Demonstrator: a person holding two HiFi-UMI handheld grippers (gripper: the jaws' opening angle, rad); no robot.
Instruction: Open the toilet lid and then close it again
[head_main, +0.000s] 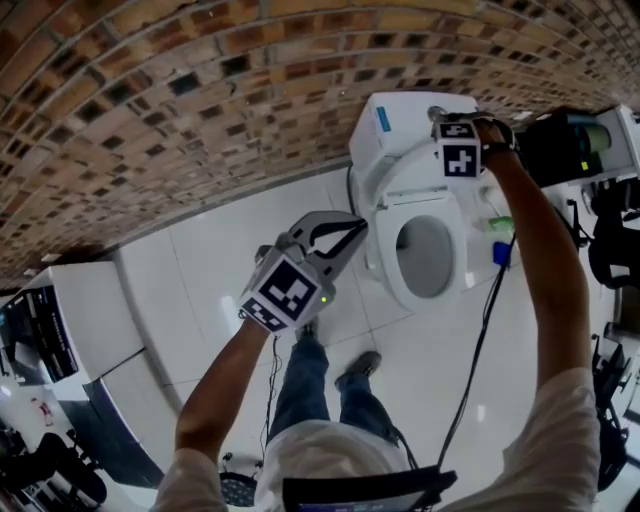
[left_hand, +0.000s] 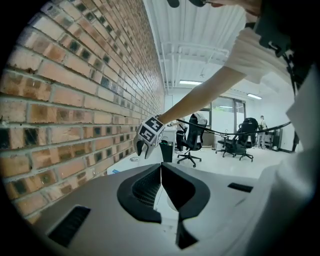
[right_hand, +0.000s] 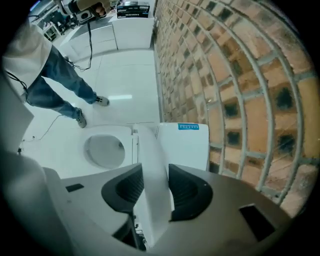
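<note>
A white toilet stands against the brick wall with its lid (head_main: 392, 172) raised upright before the tank (head_main: 395, 115), so the seat (head_main: 400, 275) and bowl lie bare. My right gripper (head_main: 445, 125) points down at the lid's top edge. In the right gripper view the lid (right_hand: 150, 170) stands edge-on between the pads of the right gripper (right_hand: 155, 187), which press on both its faces. My left gripper (head_main: 352, 232) hangs in the air left of the bowl, shut and holding nothing. In the left gripper view the tips of the left gripper (left_hand: 161, 172) meet.
The brick wall (head_main: 200, 90) runs behind the toilet. A white cabinet (head_main: 80, 320) stands at the left and dark equipment (head_main: 570, 145) at the right. Small green and blue items (head_main: 500, 240) sit beside the seat. A cable (head_main: 480, 340) hangs from my right arm. Office chairs (left_hand: 190, 145) stand beyond.
</note>
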